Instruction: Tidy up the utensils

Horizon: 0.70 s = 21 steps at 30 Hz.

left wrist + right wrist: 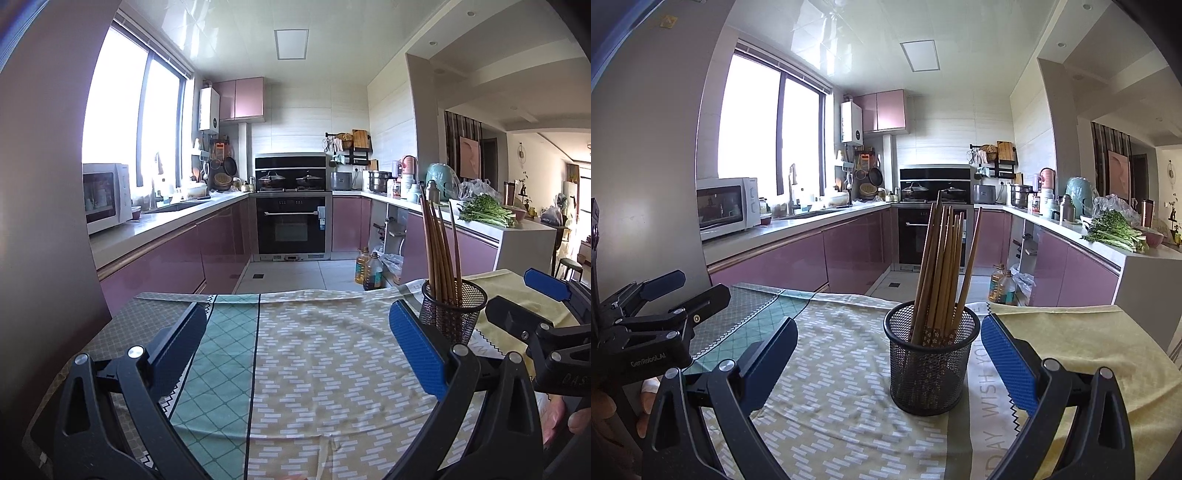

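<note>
**Wooden chopsticks stand in the mesh holder**

Black wire mesh holder (932, 363) stands on the tablecloth (831, 406), with the wooden chopsticks (942, 273) upright inside; their lower ends are hard to see through the mesh. My right gripper (888, 354) is wide open in front of the holder, holding nothing. My left gripper (297, 347), left of the holder, is also wide open and empty.

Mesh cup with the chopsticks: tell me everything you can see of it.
The mesh cup is a round black wire-mesh holder, upright on the patterned tablecloth. A bundle of wooden chopsticks stands in it, leaning against the rim, patterned ends down. It sits between the right gripper's open fingers, which do not touch it.
</note>
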Tool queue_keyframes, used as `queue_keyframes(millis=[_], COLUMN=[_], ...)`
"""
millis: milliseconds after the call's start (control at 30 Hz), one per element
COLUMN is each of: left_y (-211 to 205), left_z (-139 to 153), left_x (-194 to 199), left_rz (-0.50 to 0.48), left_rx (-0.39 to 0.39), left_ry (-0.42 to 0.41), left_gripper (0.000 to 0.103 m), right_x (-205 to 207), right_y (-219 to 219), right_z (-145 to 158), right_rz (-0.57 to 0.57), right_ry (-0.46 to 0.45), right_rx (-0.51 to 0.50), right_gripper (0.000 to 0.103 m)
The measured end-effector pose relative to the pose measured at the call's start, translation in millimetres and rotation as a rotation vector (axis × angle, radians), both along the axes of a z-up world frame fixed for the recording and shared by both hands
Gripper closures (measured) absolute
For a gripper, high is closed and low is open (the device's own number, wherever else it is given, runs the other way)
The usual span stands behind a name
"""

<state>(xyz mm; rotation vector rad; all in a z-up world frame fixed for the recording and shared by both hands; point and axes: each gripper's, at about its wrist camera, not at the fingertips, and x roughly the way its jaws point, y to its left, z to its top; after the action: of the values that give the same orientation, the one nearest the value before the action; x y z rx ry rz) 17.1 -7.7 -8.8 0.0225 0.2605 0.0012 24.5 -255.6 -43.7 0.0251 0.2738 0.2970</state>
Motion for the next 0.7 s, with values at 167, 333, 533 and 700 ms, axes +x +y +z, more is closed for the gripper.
queue_keyframes(millis=[167, 333, 533, 700], left_y=[-0.1, 0.9, 1.1, 0.6], left_z=[0.0, 0.7, 1.3, 2.0], left_x=[-1.5, -2.5, -1.4, -2.7], left_rz=[0.005, 0.008, 0.011, 0.012], left_rx=[-0.002, -0.008, -0.008, -0.008], left_ry=[-0.005, -0.007, -0.01, -0.014], left_gripper=[0.006, 0.006, 0.006, 0.006], right_x=[-1.5, -2.0, -1.6, -1.2], right_y=[-0.6, -0.9, -1.6, -3.5], right_z=[0.2, 0.2, 0.2, -0.2], right_rz=[-0.007, -0.013, -0.021, -0.025], right_ry=[-0.005, -0.011, -0.012, -0.013], right_rx=[-0.003, -0.004, -0.002, 0.002], right_gripper=[0.007, 0.007, 0.007, 0.007])
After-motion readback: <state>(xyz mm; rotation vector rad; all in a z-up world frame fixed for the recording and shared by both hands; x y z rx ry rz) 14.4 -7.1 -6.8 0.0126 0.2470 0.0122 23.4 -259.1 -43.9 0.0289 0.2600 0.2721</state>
